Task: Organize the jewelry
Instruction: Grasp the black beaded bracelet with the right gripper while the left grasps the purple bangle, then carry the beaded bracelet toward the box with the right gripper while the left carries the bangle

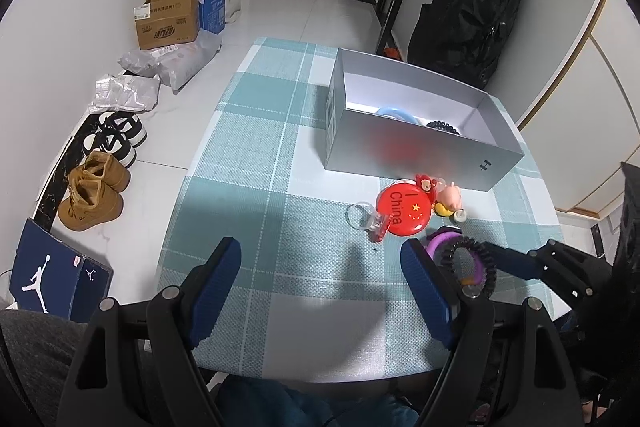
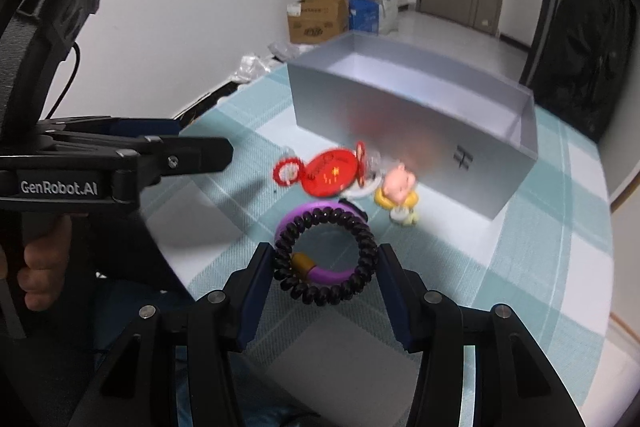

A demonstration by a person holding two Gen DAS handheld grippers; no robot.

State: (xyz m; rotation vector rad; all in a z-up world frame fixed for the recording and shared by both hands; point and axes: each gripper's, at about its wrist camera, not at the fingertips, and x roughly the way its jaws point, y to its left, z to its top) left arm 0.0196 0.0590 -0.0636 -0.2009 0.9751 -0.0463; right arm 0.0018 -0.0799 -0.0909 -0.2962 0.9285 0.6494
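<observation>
Two claws: right claw (image 2: 326, 267) clenched on a coiled black bracelet (image 2: 326, 255), left claw (image 1: 324, 291) spread wide, ribbed pads bare.

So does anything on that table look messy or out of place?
Mostly the heap in front of the grey cardboard box: a red round badge, a pink pig toy and a purple ring lie jumbled together. A black spiral hair tie sits between the right tool.

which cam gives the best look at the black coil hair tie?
Right wrist. The black coil hair tie sits centred between the right gripper fingers, whole loop visible, overlapping the purple ring. In the left wrist view it is small, off to the right, partly hidden behind a left gripper finger.
</observation>
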